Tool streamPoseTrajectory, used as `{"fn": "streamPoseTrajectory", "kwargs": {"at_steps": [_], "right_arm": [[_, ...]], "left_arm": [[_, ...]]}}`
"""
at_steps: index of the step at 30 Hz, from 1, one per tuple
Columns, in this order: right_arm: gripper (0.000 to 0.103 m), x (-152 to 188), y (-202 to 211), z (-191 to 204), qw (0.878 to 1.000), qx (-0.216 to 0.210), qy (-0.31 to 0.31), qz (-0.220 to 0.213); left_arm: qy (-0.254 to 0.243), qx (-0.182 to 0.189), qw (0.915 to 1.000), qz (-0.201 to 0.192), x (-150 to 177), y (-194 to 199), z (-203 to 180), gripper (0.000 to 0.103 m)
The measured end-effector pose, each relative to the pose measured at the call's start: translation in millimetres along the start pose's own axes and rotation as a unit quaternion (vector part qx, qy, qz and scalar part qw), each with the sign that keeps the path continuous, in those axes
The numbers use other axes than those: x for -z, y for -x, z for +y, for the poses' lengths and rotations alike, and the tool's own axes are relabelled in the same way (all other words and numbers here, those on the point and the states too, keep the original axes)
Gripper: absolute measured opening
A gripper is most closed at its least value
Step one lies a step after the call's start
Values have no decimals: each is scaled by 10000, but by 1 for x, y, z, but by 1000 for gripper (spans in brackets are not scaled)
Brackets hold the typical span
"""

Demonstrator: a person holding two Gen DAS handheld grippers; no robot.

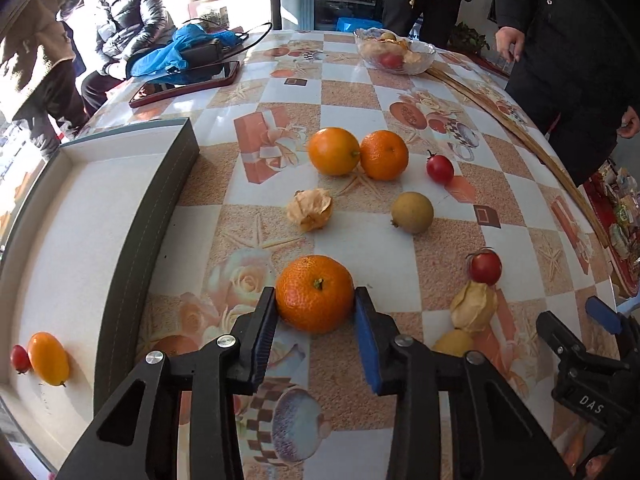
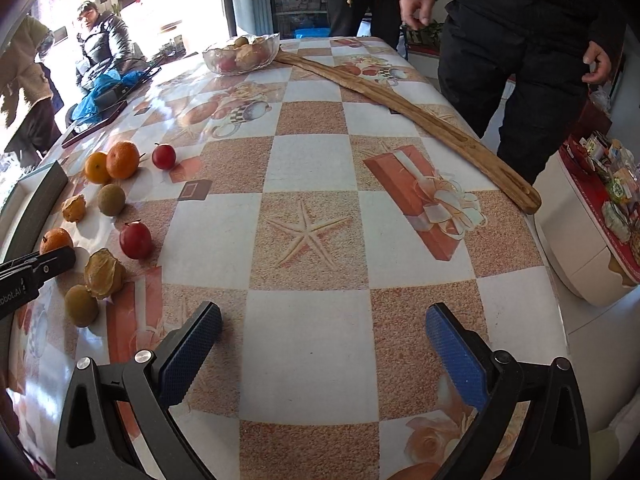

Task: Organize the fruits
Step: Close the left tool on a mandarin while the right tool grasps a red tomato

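Note:
A mandarin [image 1: 312, 280] sits on the patterned tablecloth with my left gripper [image 1: 315, 296] shut on it, one pad pressed against each side. To the left lies a white tray [image 1: 80, 220] with a dark rim, holding an oval orange fruit [image 1: 48, 359] and a small red tomato [image 1: 20, 359]. Beyond the mandarin lie two oranges [image 1: 334, 151], a husked physalis [image 1: 310, 209], a brownish round fruit [image 1: 412, 213] and two red tomatoes [image 1: 439, 168]. My right gripper [image 2: 322, 344] hangs open over bare tablecloth, with nothing between its fingers.
A glass bowl [image 1: 394, 50] of fruit stands at the far end of the table. A long wooden stick [image 2: 408, 120] lies along the right edge. A phone [image 1: 184, 84] and a blue bag [image 1: 176, 52] lie far left. People stand at the far and right sides.

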State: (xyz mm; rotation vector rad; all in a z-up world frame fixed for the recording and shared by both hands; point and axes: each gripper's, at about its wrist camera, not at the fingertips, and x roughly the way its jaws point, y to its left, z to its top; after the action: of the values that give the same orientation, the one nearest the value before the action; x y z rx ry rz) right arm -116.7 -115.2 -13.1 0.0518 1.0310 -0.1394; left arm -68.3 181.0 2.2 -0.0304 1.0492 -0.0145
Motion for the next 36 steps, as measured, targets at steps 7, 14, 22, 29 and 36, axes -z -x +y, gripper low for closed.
{"fn": "streamPoseTrajectory", "kwargs": {"at_steps": [7,14,22,29,36], "right_arm": [[102,-31,-10,29,9941,-1033,-6,320],[90,-55,-25,67,9910,-1215,310,473],[31,-43,-17,91,9904,-686,1153,343],[24,-33,-8,52,9911,-1143,604,318],[24,-13,4,34,9939,-761,768,204]], "left_arm": [[-104,-129,9998,-78,5,2,11,46],[-78,-231,9995,-188,-3,-7,8,62],[-50,-170,9995,-256,9,3,18,41],[36,50,9995,-323,32,20,28,41],[251,244,9990,-276,48,31,40,41]]}}
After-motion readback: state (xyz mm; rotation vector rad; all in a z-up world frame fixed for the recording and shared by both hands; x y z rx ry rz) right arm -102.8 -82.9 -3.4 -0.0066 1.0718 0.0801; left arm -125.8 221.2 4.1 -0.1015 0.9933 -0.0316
